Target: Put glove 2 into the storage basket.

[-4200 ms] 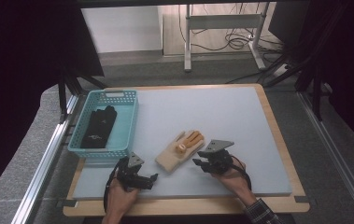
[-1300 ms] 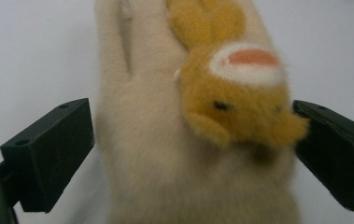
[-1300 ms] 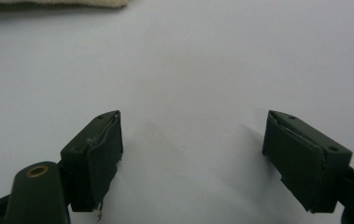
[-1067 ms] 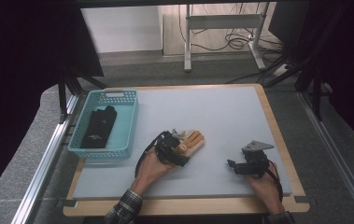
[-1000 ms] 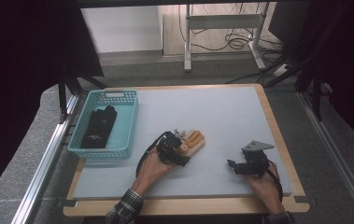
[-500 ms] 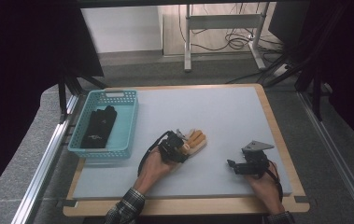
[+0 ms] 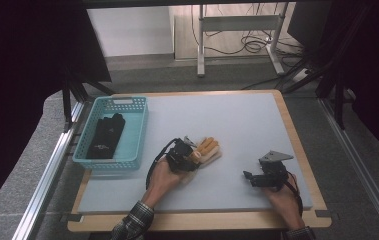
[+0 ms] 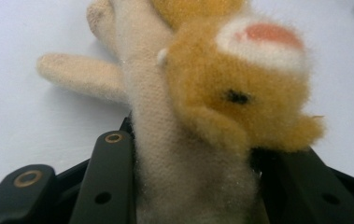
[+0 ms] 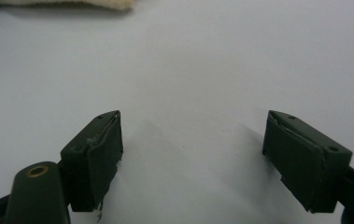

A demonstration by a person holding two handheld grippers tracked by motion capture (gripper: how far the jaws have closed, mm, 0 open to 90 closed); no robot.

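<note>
Plush toy (image 8: 198,140) lower end betw. fingers (image 8: 104,186), cut off at frame bottom.

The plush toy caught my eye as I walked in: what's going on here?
A person works at a table with a gripper in each hand. The left gripper has just been closing and now pinches the plush toy between its jaws. The right gripper rests open and empty nearby. A blue basket holds a dark item.
</note>
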